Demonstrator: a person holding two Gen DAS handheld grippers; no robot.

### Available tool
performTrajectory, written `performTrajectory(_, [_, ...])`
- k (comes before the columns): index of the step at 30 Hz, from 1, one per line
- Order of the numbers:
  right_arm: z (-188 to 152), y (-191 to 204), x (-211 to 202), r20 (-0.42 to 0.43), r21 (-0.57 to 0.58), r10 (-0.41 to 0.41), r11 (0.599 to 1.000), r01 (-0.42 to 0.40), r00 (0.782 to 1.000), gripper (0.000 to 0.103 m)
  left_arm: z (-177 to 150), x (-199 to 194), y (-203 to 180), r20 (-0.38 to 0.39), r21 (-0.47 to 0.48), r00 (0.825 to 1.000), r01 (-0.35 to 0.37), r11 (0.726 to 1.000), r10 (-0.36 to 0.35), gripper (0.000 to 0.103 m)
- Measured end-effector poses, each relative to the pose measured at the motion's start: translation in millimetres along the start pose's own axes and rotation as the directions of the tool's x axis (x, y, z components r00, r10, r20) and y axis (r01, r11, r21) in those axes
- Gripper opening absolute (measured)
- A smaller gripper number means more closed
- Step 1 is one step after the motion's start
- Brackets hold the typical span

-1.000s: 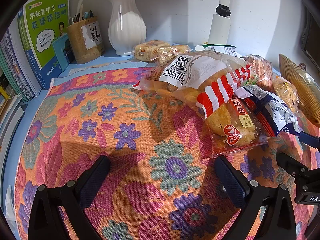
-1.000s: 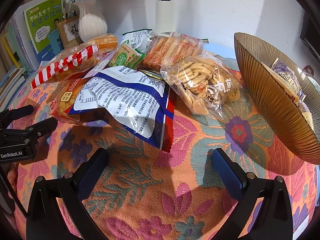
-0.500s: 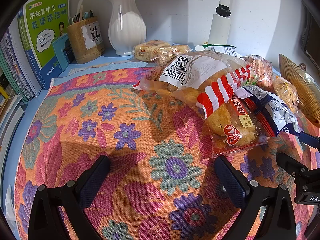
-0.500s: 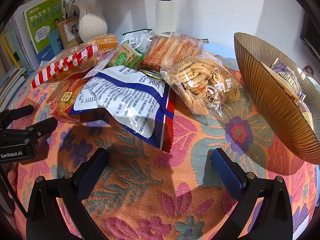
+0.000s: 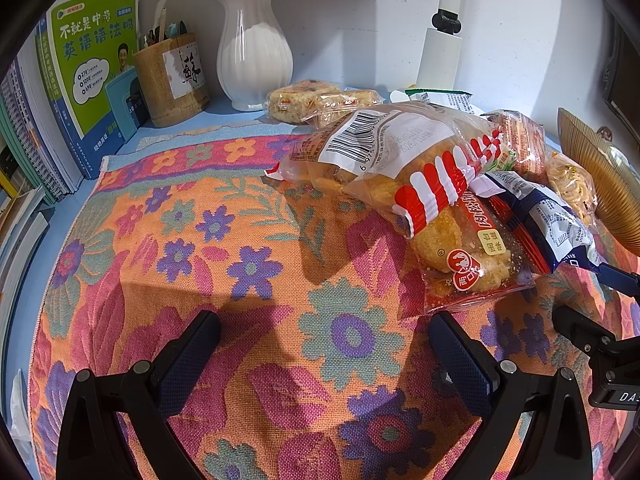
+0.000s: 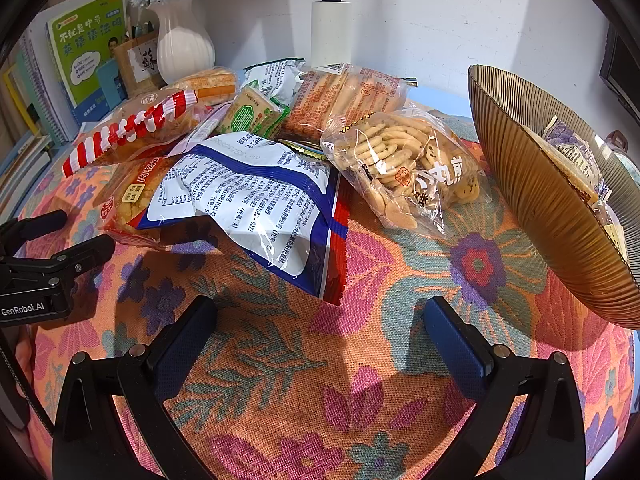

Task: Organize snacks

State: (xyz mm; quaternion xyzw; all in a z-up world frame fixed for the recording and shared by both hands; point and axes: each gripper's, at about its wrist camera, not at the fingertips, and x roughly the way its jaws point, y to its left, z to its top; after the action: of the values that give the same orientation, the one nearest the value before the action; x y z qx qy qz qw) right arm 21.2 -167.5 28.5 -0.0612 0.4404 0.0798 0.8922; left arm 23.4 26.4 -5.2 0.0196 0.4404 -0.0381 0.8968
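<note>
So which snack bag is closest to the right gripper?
The blue-and-white bag. Its red-edged corner reaches down nearly between the open right gripper fingers, while the clear biscuit bag and the others lie farther back.

Both tongs (image 5: pixel 324 348) (image 6: pixel 320 332) are black-framed with silver screws and textured navy pads (image 6: pixel 182 350); one reads "GenRobot.AI".

Bright, sharp frames; hard shadows, fisheye-warped edges.

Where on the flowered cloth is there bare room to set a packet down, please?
Bare cloth lies between the books and the snack pile, and in front of both claws. It is crowded from the pile to the bowl.
</note>
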Motion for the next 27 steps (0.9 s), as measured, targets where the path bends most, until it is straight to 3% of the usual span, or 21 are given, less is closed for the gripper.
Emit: performTrajectory(27, [-0.3,0.0,-0.2,0.0,-0.001,-0.001,1.0,0.001,1.0,0.103,0.3,0.6,0.6,0.005,-0.004,1.0,-0.001,1.0,0.001,0.103])
